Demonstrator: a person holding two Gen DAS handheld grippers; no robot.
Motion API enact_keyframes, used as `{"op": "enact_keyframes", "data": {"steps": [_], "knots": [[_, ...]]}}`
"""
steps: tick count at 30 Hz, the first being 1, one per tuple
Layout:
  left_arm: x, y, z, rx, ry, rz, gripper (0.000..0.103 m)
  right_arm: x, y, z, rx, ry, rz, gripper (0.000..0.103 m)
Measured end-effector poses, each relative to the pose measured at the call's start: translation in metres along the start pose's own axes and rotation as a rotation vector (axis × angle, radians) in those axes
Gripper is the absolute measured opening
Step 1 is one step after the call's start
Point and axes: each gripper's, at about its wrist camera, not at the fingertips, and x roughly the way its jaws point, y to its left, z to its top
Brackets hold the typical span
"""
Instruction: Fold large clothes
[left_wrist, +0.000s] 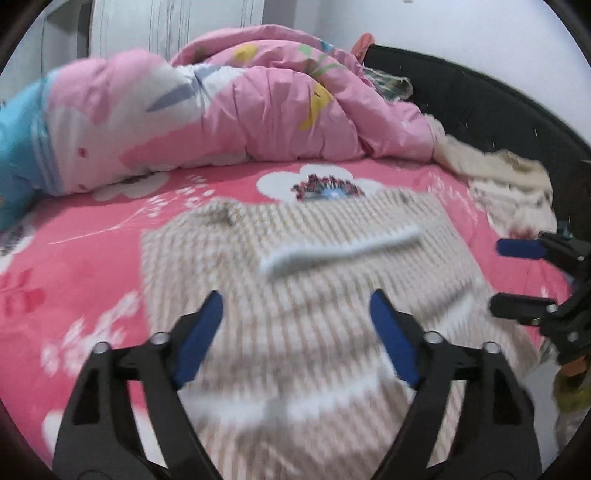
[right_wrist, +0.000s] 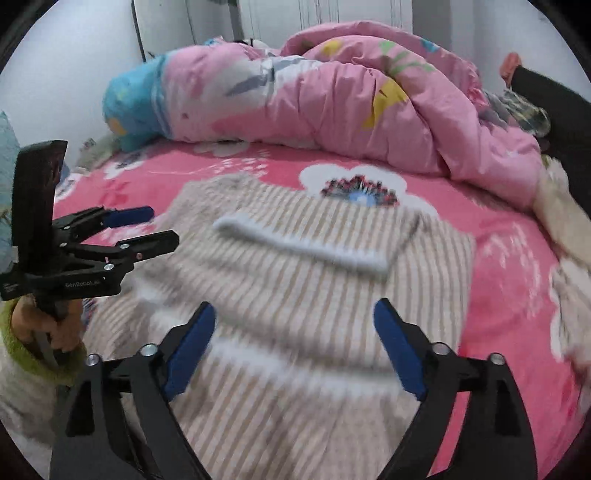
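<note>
Item one: your left gripper (left_wrist: 296, 306) and right gripper (right_wrist: 294, 314), both with jaws spread wide and nothing between the blue pads, each hanging above the cloth without touching it. Item two: a beige-and-white striped sweater (right_wrist: 295, 280), lying flat on the pink floral bedsheet (left_wrist: 92, 258) directly beneath and ahead of your fingers, white cuff (right_wrist: 303, 243) uppermost. Beyond it, a bunched pink duvet (left_wrist: 240, 110).

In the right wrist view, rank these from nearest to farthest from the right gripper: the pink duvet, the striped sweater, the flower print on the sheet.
From the right gripper, its fingers open:
1. Striped sweater, directly beneath and ahead.
2. Flower print, on the sheet just past the sweater's far edge.
3. Pink duvet, heaped along the far side of the bed.
</note>
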Motion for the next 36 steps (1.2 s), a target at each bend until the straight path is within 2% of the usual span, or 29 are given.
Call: {"op": "enact_keyframes", "data": {"steps": [1,4,6,9,11,13,14,20,26,36], "knots": [[-0.008,-0.005,-0.009,0.009,0.005,0.014,0.088,-0.004,0.001,-0.009,0.012,0.002,0.002,0.089],[-0.019,-0.022,-0.049,0.02,0.057,0.067,0.09,-0.008,0.007,-0.051,0.093,0.026,-0.012,0.09],[-0.012,-0.028,-0.07,0.017,0.106,0.09,0.09,-0.004,0.007,-0.07,0.135,0.036,-0.017,0.09],[0.013,-0.035,-0.099,0.003,0.194,0.168,0.09,0.01,0.006,-0.09,0.203,0.052,-0.015,0.09],[0.019,-0.034,-0.111,-0.018,0.165,0.19,0.095,0.024,0.007,-0.101,0.195,0.069,-0.046,0.09],[0.02,-0.028,-0.116,-0.067,0.137,0.176,0.097,0.053,0.007,-0.113,0.177,0.143,-0.111,0.09],[0.022,-0.024,-0.118,-0.092,0.139,0.161,0.097,0.056,0.007,-0.117,0.183,0.131,-0.11,0.092],[0.021,-0.025,-0.12,-0.098,0.132,0.158,0.097,0.051,0.007,-0.118,0.207,0.115,-0.114,0.093],[0.024,-0.021,-0.121,-0.12,0.13,0.139,0.097,0.048,0.006,-0.118,0.243,0.121,-0.128,0.097],[0.024,-0.018,-0.119,-0.13,0.141,0.126,0.097,0.052,0.004,-0.117,0.259,0.136,-0.116,0.097]]}}
